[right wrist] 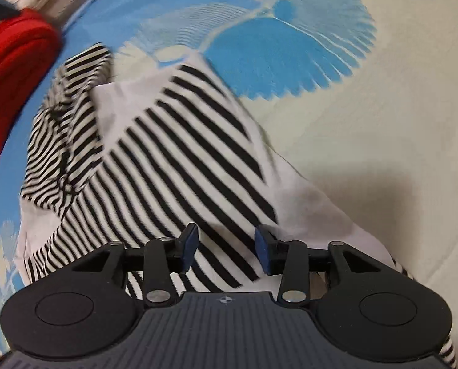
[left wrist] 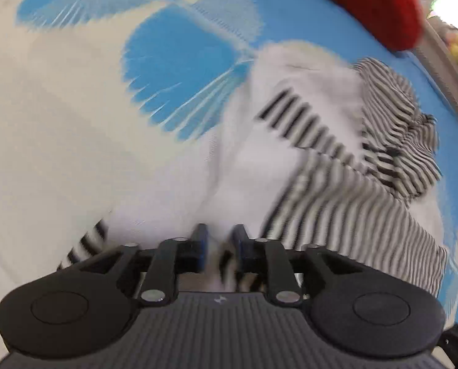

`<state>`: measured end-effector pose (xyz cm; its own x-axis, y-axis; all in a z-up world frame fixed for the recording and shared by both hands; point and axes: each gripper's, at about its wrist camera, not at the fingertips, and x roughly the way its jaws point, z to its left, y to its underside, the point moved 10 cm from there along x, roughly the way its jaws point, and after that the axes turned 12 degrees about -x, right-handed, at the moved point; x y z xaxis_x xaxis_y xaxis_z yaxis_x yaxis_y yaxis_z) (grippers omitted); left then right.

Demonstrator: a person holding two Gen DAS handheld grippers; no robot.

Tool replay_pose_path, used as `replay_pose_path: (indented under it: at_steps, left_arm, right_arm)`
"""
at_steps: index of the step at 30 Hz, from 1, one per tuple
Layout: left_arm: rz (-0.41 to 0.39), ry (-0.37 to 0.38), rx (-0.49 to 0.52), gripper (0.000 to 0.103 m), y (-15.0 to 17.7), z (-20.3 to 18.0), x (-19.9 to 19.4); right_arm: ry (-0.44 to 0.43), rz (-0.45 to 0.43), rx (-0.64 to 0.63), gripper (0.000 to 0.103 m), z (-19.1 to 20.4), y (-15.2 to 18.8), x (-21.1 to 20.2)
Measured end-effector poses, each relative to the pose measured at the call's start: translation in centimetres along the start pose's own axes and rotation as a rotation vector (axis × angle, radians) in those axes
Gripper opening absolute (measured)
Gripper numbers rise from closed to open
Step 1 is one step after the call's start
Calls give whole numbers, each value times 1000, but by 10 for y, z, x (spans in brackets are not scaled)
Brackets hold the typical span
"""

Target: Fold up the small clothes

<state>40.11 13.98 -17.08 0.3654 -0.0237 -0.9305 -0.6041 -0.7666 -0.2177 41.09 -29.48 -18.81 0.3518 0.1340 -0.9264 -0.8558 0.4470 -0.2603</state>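
Left gripper (left wrist: 219, 243) seemingly pinching striped garment (left wrist: 336, 190), right gripper (right wrist: 226, 247) spread wide above it, no legible label

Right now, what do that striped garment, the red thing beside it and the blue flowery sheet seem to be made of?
Striped garment: soft, thin knit, probably cotton jersey; it drapes and crumples, matte.
Red thing: thicker, fuzzy cloth, maybe fleece or wool knit; blurred, so uncertain.
Blue flowery sheet: flat woven fabric, matte, with printed pattern.
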Motion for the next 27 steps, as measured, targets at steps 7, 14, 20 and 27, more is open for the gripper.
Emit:
replay_pose_path:
  at_steps: [7,14,20,27]
  left_arm:
    - [-162,24,160,34,-11,-33,-26]
    - [-108,-38,108,35,-11,-21,-13]
    - [-123,17,167,44,-8,-37,-15]
    - [-107,-16,107,46,-12,-24,-12]
  right_arm:
    - [-2,9,-13,48,0,-2,-1]
    - [12,30,10,48,-10,0,1]
    - [-8,-58,-139,53,10,-13,-16]
    - [-55,95,18,52,-9,5,3]
